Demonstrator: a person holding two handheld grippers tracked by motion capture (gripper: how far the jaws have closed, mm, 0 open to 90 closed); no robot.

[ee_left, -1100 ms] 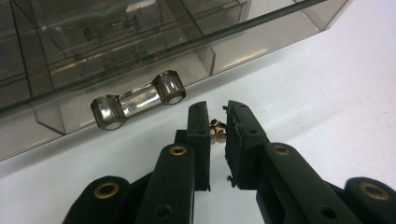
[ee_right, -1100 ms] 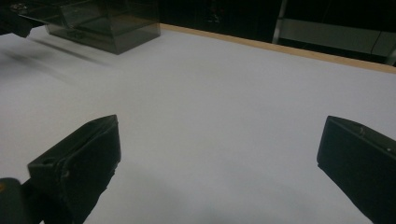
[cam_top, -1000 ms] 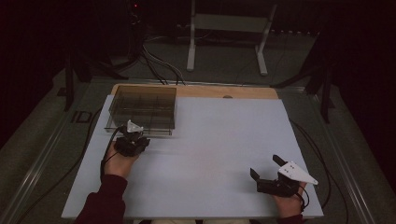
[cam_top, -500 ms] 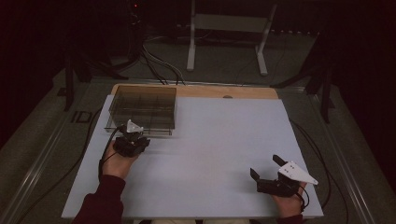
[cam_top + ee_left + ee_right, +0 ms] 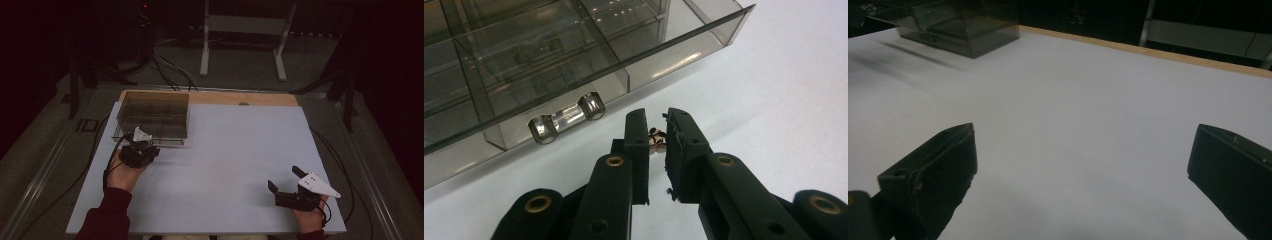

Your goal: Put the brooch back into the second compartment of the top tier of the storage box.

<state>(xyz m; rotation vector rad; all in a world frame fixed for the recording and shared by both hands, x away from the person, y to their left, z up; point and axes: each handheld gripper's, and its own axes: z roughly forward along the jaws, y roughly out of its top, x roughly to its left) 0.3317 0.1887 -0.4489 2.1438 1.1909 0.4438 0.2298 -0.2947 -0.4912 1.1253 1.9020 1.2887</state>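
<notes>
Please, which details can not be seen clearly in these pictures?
- Left gripper view: the small object pinched in the left gripper is too small and half hidden by the jaws to identify.
- High view: the clear divided box is too dark to show any contents.
- Right gripper view: the right gripper is cut off by the frame edges.

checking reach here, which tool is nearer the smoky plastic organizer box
Left. The left tool sits just in front of the organizer box, by its clear handle; the right tool is far across the table.
</notes>
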